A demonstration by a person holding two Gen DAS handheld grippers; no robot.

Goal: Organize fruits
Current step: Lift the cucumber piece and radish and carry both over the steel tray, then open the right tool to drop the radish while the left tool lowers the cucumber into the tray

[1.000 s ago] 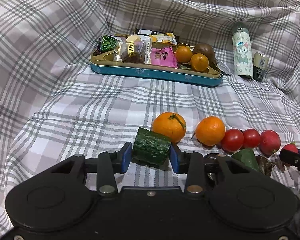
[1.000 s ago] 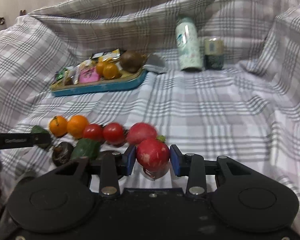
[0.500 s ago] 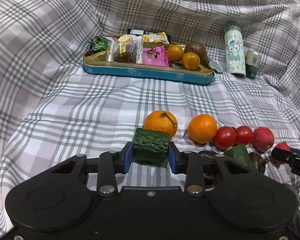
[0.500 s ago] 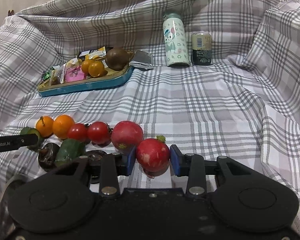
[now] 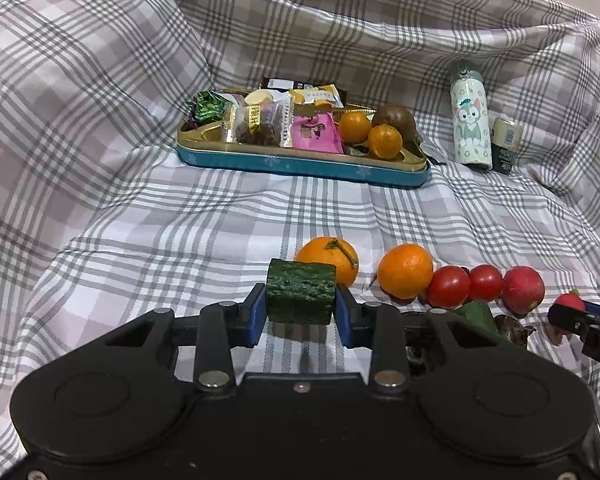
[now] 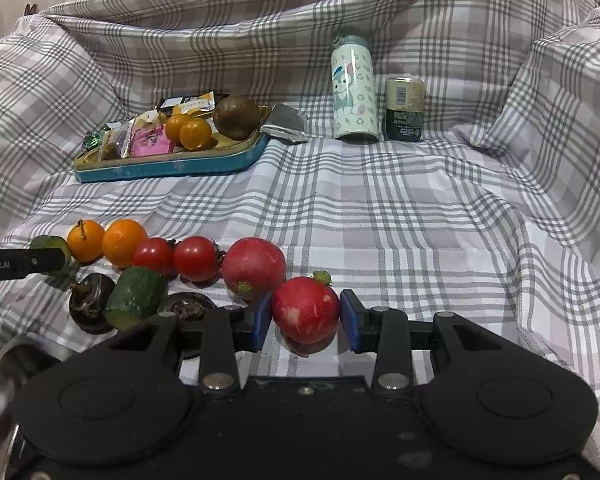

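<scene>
Jaws closing onto cucumber piece [image 5: 301,298] left, clamping radish [image 6: 305,309] right; only right view shows foil packet [image 6: 284,123].

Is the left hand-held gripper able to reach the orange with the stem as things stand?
Probably not directly: the left hand-held gripper has just been closing on the cucumber piece, which fills its jaws and sits right before the orange with the stem.
</scene>
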